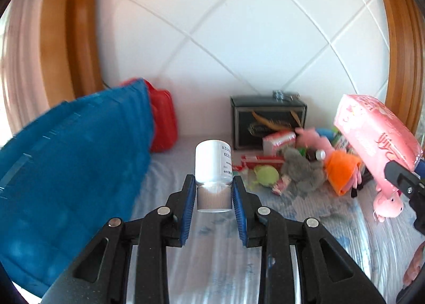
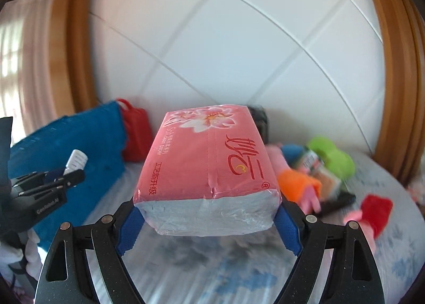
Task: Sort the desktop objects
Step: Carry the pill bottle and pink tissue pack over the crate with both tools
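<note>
— Status of the items?
— White plastic pill bottle [image 1: 213,168] pinched cap-first in the left gripper [image 1: 213,192]; pink plastic-wrapped tissue pack [image 2: 209,160] clamped in the right gripper [image 2: 209,221], both aloft.
— Remaining?
— Heap of plush toys and small boxes [image 1: 300,163] unsorted beside the black box [image 1: 268,120].

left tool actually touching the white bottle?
Touching. In the left wrist view, both blue pads press the bottle's ribbed cap from either side, holding it clear of the bedsheet; no gap shows on either side.

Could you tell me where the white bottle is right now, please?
The white bottle is held cap-first in the left gripper, above the bed, with the blue cloth to its left.
</note>
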`<state>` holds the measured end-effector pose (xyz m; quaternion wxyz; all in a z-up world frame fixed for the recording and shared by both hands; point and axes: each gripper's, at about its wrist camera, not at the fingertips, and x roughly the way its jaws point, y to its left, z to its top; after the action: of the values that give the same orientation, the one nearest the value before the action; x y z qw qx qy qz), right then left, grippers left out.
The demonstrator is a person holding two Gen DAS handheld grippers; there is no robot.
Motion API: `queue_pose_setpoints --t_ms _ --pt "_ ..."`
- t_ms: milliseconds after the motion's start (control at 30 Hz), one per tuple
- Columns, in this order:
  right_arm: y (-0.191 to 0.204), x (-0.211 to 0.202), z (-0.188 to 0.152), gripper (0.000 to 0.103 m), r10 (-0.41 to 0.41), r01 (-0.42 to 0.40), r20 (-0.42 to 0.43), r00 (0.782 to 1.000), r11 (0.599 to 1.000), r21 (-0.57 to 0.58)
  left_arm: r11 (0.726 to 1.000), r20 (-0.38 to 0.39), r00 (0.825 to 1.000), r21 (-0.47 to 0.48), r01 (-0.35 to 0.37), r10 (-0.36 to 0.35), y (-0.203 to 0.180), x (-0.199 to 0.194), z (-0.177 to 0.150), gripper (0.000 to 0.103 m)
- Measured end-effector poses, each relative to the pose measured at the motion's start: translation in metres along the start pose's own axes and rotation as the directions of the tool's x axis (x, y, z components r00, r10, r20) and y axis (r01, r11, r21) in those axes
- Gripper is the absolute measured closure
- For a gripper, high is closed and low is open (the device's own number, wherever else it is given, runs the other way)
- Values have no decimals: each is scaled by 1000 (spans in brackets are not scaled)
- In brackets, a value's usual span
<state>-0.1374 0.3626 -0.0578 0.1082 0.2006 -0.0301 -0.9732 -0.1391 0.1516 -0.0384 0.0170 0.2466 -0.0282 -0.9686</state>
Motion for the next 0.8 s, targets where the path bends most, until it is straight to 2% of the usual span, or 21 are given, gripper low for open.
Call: queue_pose_setpoints --t_ms 167,300,433,567,600,633,700,767,800 --pt "61 -21 23 17 63 -59 79 995 997 -53 999 93 995 -7 -43 44 42 -45 15 76" --pt "117 -28 43 17 120 -110 128 984 991 -78 996 156 983 -18 -93 95 92 -73 29 76" --pt "182 -30 61 17 183 -165 164 969 980 -115 988 177 972 -43 -151 156 149 -88 38 76" --pt "254 -20 79 17 249 -230 158 956 964 -131 974 149 963 -50 -221 226 216 -88 47 76" --pt "287 -13 87 17 269 -251 140 953 959 -133 970 129 961 -40 -240 244 236 -85 50 76" --pt "287 -13 87 17 269 -251 140 953 959 -133 967 116 960 -37 -254 256 250 -82 51 76" --pt "322 -2 94 17 287 -273 105 952 954 -125 959 70 956 -42 -281 284 284 -73 53 76" --pt "355 11 102 17 297 -286 68 953 949 -131 959 28 960 -59 -278 280 316 -63 52 76" --pt "385 23 106 17 296 -289 31 955 947 -143 955 -3 957 -59 -291 291 330 -55 52 76"
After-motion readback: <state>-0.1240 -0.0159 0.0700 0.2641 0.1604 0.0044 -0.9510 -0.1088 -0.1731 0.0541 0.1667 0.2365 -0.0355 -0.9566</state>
